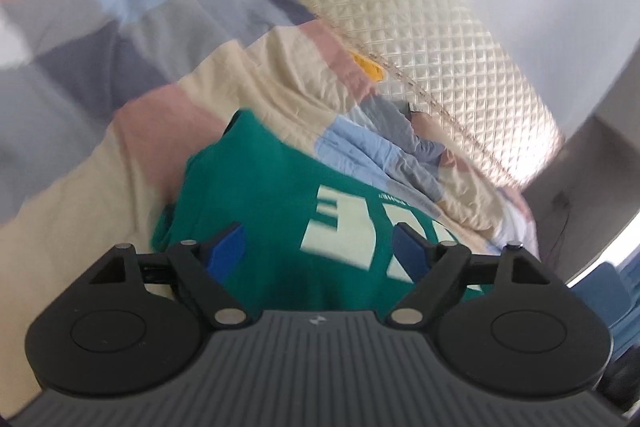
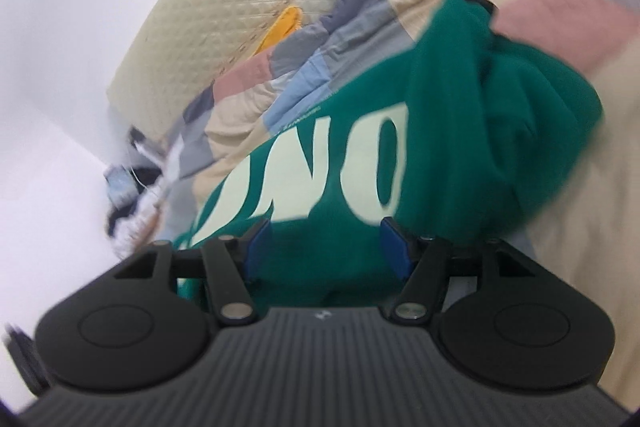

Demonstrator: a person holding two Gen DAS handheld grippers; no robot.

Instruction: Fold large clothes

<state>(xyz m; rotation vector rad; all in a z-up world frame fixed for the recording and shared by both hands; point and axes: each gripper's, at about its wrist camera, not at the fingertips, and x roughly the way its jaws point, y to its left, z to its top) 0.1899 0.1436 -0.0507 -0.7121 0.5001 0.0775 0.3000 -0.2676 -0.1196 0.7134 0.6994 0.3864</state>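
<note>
A green sweatshirt [image 1: 264, 195] with large pale letters lies on a bed; it also shows in the right wrist view [image 2: 460, 99], where one part is bunched or folded over at the right. My left gripper [image 1: 318, 247] is open, its blue pads apart, just above the sweatshirt's near part. My right gripper [image 2: 326, 243] is open too, pads apart over the sweatshirt's near edge below the lettering. Neither holds cloth. Both views are blurred.
The bed carries a patchwork quilt [image 1: 168, 39] in beige, pink, grey and blue. A cream quilted headboard [image 1: 420, 11] stands behind it, with a yellow object [image 1: 370, 67] at its base. White walls lie beyond. Crumpled clothes [image 2: 128, 195] lie at the left.
</note>
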